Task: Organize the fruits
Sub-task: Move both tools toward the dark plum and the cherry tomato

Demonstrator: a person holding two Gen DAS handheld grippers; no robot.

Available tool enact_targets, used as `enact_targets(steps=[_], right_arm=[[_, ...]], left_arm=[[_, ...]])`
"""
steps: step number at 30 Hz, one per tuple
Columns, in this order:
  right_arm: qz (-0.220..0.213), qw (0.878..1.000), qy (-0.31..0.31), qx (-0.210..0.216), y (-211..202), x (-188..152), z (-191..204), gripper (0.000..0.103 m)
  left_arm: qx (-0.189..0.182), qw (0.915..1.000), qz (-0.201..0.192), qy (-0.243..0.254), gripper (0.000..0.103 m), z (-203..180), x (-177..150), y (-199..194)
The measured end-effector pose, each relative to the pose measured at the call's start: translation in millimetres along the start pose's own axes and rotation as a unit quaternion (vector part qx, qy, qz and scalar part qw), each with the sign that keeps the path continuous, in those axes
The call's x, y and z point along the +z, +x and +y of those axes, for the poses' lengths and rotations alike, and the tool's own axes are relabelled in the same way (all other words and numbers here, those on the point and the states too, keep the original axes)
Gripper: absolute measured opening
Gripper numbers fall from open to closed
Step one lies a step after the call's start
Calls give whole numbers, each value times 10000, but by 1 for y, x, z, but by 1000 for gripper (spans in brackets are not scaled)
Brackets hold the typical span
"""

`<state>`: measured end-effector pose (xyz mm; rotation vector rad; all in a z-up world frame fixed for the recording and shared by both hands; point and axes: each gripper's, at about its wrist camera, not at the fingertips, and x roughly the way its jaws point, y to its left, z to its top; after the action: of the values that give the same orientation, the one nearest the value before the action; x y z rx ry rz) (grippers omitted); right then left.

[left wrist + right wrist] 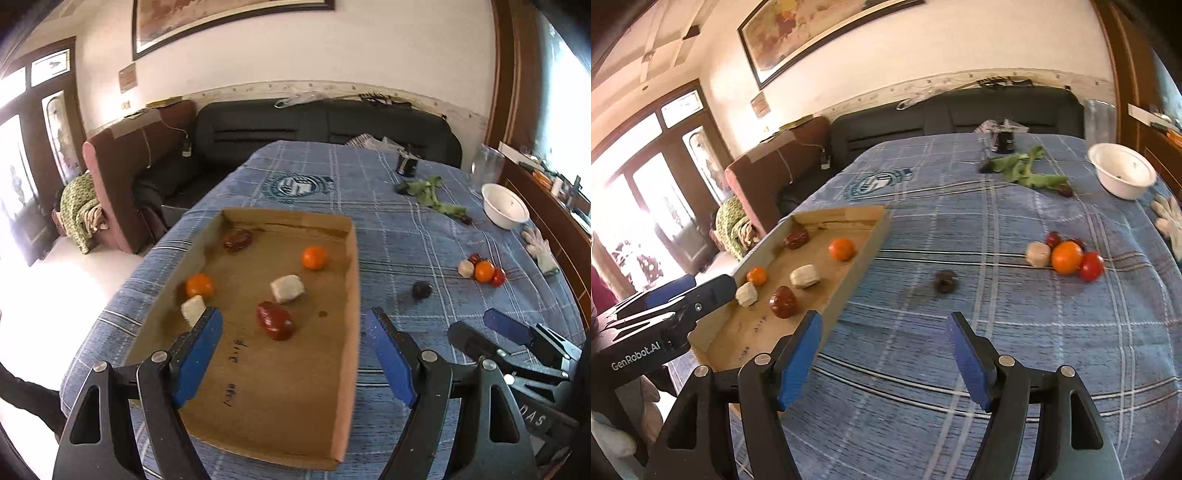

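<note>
Fruits sit six strong in the cardboard tray (347, 295) on the blue checked cloth (960, 229); a dark fruit (945, 280) lies alone beside a small cluster (1065, 254). Left gripper (295, 328) and right gripper (884, 328) both gape wide, empty.

Left wrist view looks forward and down from close above the near end of the cardboard tray (347, 332). Right wrist view sits just right of it, over the tablecloth (997, 332). Both share the tray, the loose fruit cluster (1065, 256) and the far sofa (325, 125).
</note>
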<state>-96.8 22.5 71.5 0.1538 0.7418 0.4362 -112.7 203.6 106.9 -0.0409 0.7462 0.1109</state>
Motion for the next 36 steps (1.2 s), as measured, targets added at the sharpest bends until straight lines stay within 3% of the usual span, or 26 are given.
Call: enact_targets(steps=[5,12,17,25,32,35,36], right_arm=[[25,9991,275,-317,-12,-5,-43,75],[62,9911,712,-1127,-34,4,-125,74],[186,9862,938,-1352,-21,22,-166,74],[328,9846,810,-1516,21,43,-184,72],[465,9866,326,-1530,35,37,-175,71],[587,9827,152,-1750,42,40,-173,66],[640,9811,85,-1822,45,42,-173,60]], left_arm=[[-289,9993,217,45,79,-14,-3,10],[-735,9952,602,250,79,-51,-5,35],[-967,9908,764,559,79,-82,-7,47],[-1126,9867,763,893,79,-113,0,65],[-1177,9851,925,850,79,-121,11,101],[-1119,9841,1058,880,79,-126,16,121],[-1122,9838,1102,860,79,-126,17,128]])
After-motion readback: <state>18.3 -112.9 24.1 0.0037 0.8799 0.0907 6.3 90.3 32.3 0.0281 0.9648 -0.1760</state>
